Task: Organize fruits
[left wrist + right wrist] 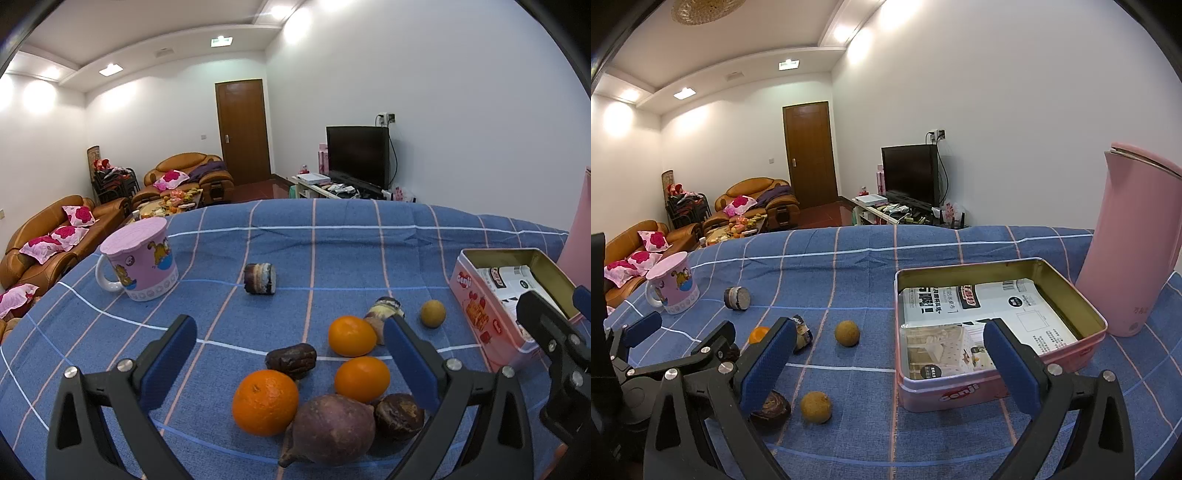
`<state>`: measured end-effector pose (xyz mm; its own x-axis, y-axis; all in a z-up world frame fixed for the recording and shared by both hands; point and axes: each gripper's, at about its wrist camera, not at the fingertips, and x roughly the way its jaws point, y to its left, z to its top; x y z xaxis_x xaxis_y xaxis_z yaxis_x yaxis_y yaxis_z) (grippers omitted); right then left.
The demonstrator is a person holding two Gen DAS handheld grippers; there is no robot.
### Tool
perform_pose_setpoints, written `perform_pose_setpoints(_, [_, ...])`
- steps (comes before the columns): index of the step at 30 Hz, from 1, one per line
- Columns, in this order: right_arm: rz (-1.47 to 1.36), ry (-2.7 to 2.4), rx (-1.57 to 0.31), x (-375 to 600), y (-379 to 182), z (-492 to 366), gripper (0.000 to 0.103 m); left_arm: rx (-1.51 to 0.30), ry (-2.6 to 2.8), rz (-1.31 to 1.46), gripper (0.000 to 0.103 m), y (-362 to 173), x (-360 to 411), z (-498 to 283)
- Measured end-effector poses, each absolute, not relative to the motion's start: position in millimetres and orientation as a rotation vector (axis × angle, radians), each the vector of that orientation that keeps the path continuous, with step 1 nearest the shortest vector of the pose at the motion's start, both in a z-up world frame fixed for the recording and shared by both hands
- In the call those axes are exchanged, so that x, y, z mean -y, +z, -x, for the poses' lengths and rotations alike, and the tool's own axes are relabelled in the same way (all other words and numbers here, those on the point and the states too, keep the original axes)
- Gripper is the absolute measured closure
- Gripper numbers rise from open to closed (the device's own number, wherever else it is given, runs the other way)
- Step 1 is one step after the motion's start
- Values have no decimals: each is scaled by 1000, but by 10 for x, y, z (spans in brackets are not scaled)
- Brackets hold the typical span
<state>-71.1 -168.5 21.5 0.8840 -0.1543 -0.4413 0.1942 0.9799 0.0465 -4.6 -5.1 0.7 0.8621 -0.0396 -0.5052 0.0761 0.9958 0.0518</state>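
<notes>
Three oranges [265, 402] [352, 336] [362, 378] lie close together on the blue checked cloth. Among them are a purple-brown root-like fruit [328, 428] and two dark wrinkled fruits [291, 360] [399, 415]. My left gripper [289, 325] hangs open just above this cluster, holding nothing. A small tan round fruit [846, 333] lies farther right and a second one [816, 407] sits nearer me. The pink open tin [971, 266], with printed paper inside, stands at the right. My right gripper [890, 326] is open and empty over the tin's near left corner.
A pink lidded mug [142, 258] stands at the left and a dark layered cylinder [259, 278] lies mid-table. A wrapped snack [384, 310] sits behind the oranges. A tall pink jug [1137, 251] stands right of the tin. Sofas, a door and a TV lie beyond the table.
</notes>
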Motion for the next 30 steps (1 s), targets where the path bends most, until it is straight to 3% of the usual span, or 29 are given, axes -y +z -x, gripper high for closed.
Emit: perform_pose_setpoints(30, [-86,-182,-467,1682,202,682,1,-532,-57,-73,0,-8,49,68])
